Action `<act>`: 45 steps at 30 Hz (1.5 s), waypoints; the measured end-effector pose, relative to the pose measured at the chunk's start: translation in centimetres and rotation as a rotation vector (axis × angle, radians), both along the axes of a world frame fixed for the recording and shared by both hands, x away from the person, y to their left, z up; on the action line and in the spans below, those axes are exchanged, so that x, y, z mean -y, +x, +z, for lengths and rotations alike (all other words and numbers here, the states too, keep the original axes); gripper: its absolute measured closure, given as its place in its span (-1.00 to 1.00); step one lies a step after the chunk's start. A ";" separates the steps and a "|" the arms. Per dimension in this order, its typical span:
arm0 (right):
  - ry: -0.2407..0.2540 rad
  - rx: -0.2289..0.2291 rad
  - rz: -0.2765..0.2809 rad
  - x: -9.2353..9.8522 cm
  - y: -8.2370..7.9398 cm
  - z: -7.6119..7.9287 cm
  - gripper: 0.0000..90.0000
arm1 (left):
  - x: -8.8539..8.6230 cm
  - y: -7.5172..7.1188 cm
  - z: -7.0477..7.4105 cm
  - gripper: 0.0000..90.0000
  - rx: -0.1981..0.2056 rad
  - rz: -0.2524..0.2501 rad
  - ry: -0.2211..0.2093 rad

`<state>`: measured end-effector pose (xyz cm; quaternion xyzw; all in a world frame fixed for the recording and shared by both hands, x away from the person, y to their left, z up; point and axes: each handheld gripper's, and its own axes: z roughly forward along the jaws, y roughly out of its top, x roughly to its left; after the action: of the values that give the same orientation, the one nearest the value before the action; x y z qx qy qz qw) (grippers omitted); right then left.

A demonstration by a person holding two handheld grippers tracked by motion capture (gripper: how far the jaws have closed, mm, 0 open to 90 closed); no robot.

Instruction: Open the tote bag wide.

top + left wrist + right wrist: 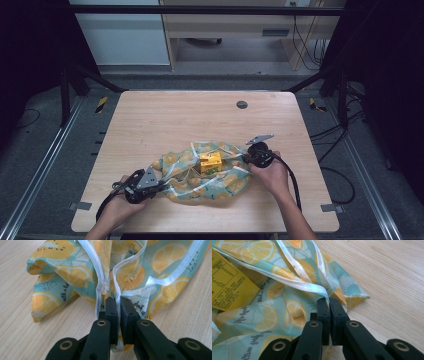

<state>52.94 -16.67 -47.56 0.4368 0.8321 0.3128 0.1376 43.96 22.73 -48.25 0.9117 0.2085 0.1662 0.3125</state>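
A lemon-print cloth (210, 180) with a white hem lies crumpled at the near middle of the wooden table (165, 120). On it stands a small yellow box (210, 162); its printed side (229, 287) fills the left of the right gripper view. My left gripper (159, 184) is shut on the cloth's white-hemmed edge (116, 282) at the cloth's left end, the jaws (117, 307) pressed together over the fabric. My right gripper (246, 158) is shut on the cloth's hem (312, 287) at its right end, jaws (329, 308) closed.
A round dark grommet (242, 104) sits at the table's far right. Black frame posts and cables stand on the floor at both sides. A wooden desk is behind the table. A cable trails from the right gripper over the table's near right.
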 end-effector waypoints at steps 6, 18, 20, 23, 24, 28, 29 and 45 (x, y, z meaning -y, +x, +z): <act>-0.002 -0.009 -0.004 0.0 0.1 -0.1 0.87 | 0.0 -0.2 0.0 0.89 -0.006 0.000 -0.006; 0.055 0.093 -0.037 1.1 -1.5 2.8 0.07 | 0.3 -0.8 1.9 0.11 0.039 0.038 -0.091; 0.042 0.103 -0.020 1.1 -2.1 3.5 -0.09 | 0.4 -0.9 2.6 0.01 0.047 0.037 -0.117; 0.041 0.131 -0.001 1.0 -2.8 4.6 -0.22 | 0.6 -1.1 3.6 -0.11 0.059 0.028 -0.138; 0.045 0.140 0.001 1.0 -3.0 5.0 -0.25 | 0.7 -1.1 3.9 -0.13 0.064 0.028 -0.139; 0.072 0.163 0.006 0.9 -3.9 6.4 -0.33 | 0.8 -1.1 4.9 -0.22 0.081 0.034 -0.147; 0.078 0.166 0.013 0.9 -4.1 6.8 -0.34 | 0.7 -1.0 5.7 -0.23 0.096 0.045 -0.160; 0.131 0.197 0.107 -1.2 -9.4 6.8 -0.22 | 2.9 3.4 7.4 -0.19 0.113 0.105 -0.132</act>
<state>43.51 -15.43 -40.79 0.3668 0.8145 0.4149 0.1729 47.36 19.78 -40.82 0.8660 0.2486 0.2196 0.3741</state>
